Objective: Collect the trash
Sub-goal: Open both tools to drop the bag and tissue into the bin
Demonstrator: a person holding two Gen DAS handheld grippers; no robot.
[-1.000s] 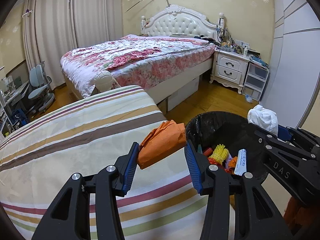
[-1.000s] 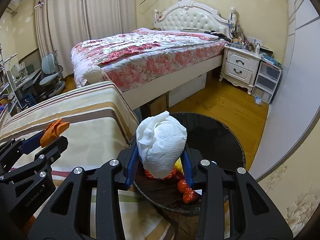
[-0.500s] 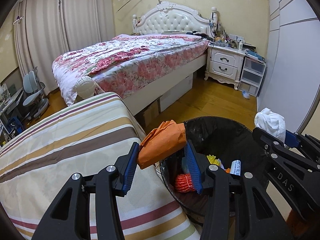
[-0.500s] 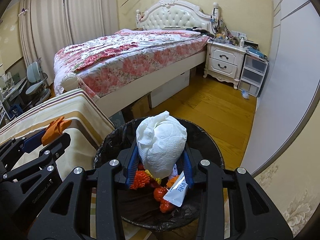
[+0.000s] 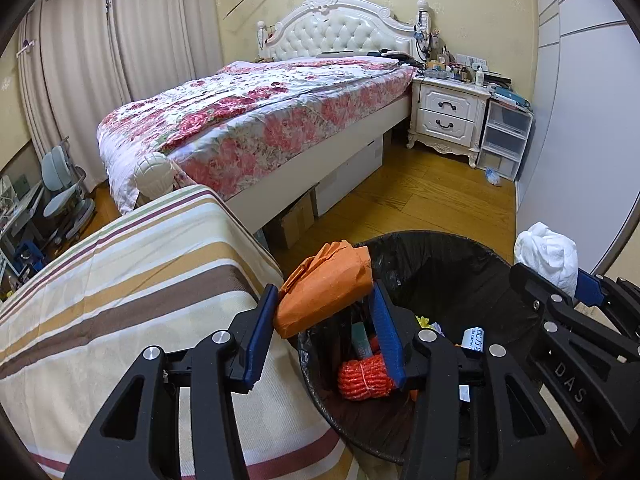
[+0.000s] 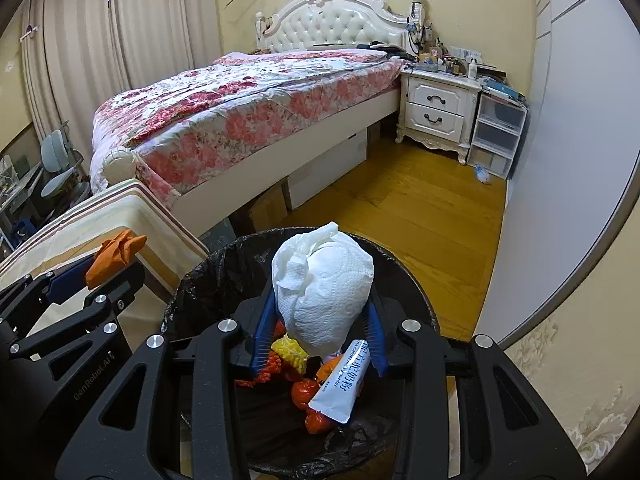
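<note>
Trash first: my right gripper has its jaws pinched on a white tissue wad, right over the bin. My left gripper is clamped on an orange paper wad at the bin's rim, beside the striped cloth. Inside the black-lined bin sit a white tube and orange netting.

Crumpled white paper towel, matt orange paper, glossy black plastic bin liner, polished wood floor
</note>
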